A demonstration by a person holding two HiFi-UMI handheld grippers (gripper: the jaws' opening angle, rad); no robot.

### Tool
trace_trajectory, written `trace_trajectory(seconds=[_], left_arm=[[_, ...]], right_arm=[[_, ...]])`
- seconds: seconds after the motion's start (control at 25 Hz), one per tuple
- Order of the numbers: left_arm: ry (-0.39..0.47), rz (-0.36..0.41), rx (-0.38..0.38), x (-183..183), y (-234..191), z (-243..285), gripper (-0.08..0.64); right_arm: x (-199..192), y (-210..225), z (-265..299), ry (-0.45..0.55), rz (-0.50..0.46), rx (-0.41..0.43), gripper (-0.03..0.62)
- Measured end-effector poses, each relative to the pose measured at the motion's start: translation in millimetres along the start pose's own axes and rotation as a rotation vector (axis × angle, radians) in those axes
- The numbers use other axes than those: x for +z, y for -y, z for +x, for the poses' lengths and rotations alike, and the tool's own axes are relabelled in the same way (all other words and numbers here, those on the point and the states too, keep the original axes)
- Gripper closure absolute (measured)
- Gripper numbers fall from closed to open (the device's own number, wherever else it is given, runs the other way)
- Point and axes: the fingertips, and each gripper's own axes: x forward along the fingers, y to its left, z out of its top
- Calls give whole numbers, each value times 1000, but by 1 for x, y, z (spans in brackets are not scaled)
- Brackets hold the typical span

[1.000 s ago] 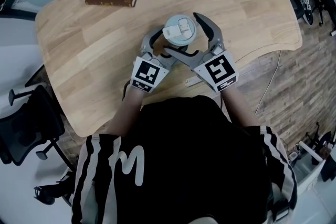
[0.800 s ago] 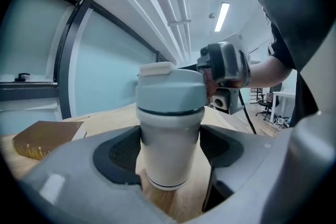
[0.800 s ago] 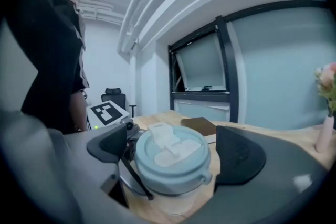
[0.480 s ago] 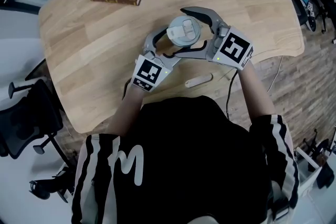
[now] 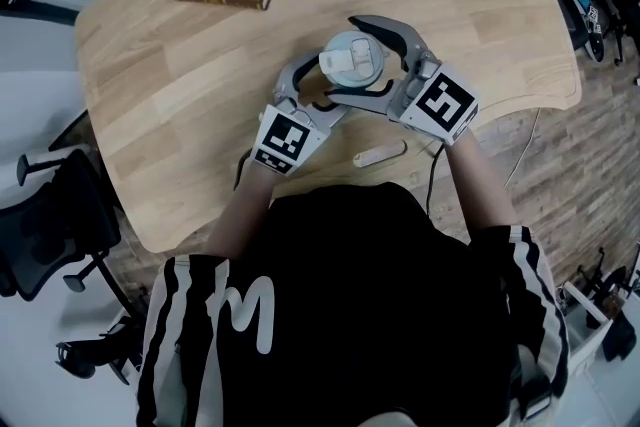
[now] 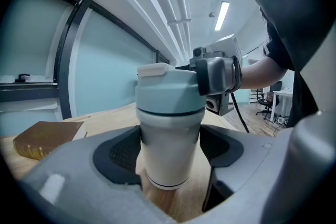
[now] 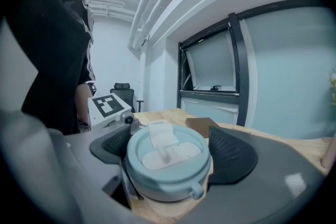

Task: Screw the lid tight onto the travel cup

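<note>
Lid (image 7: 168, 162) stands upright between the jaws of my right gripper (image 7: 170, 149), just closed onto it; left gripper (image 6: 169, 153) pinches the travel cup (image 6: 169, 134) below.

Travel cup (image 6: 168, 144): cream-white tapered body, upright, gripped low between fingers of left gripper (image 6: 170, 165).
Lid (image 7: 168, 162): pale blue, round, flip tab on top, level on cup mouth, rim between fingers of right gripper (image 7: 171, 150), jaws just closing on it.

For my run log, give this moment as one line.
left tool: clamped on travel cup body | right tool: jaws just closing onto lid | cup upright on table
</note>
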Motion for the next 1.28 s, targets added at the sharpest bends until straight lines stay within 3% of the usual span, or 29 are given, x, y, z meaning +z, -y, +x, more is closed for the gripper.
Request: trace_trajectory(seconds=[1.28], left_arm=[[-6, -1, 18, 1, 0, 1, 201]], right_arm=[[-4, 17, -3, -17, 90, -405, 130]])
